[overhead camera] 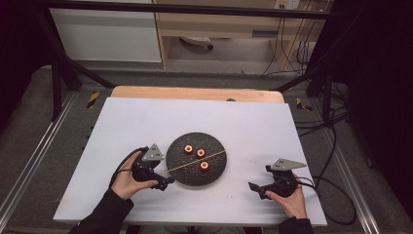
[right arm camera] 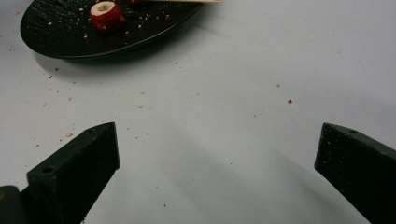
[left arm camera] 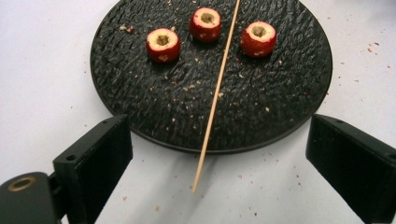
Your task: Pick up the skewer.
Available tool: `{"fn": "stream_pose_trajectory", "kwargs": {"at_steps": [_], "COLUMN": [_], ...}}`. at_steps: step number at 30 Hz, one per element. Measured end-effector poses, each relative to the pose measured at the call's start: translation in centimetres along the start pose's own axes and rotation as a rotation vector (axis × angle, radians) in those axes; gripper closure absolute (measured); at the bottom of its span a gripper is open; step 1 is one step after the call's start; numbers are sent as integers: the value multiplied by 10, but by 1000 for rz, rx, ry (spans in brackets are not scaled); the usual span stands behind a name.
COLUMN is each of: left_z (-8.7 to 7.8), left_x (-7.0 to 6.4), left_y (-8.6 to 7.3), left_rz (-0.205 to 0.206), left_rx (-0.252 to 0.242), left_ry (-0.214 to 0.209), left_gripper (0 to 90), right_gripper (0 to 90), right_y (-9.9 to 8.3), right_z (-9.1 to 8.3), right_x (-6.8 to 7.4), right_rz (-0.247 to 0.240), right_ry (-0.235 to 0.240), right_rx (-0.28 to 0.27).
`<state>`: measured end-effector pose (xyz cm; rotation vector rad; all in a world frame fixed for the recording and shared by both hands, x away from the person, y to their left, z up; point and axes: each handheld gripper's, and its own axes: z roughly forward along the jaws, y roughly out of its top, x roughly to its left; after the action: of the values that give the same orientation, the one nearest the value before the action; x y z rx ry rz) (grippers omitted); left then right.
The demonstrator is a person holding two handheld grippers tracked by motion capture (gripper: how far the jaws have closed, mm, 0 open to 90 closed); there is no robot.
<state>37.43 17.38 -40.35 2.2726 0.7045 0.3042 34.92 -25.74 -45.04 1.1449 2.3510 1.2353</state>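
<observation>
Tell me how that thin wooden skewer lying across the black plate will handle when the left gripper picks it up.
The skewer looks thin and round, so it probably rolls if nudged. Its near end overhangs the plate rim, likely giving the open left gripper room to pinch. Being so slender, it seems light and might snap under hard squeezing.
</observation>
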Motion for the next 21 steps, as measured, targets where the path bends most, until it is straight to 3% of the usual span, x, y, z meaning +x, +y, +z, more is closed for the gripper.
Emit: {"fn": "stream_pose_trajectory", "kwargs": {"at_steps": [12,21], "left_z": [13,30], "left_x": [-2,-5], "left_y": [13,26], "left_rz": [21,48], "left_rx": [38,103], "left_ry": [2,2], "left_gripper": [106,227], "right_gripper": [6,6], "right_y": [0,0], "right_z": [0,2], "right_x": [1,1], "right_rz": [-1,-7], "right_ry": [0,0], "right_rx": [2,8]}}
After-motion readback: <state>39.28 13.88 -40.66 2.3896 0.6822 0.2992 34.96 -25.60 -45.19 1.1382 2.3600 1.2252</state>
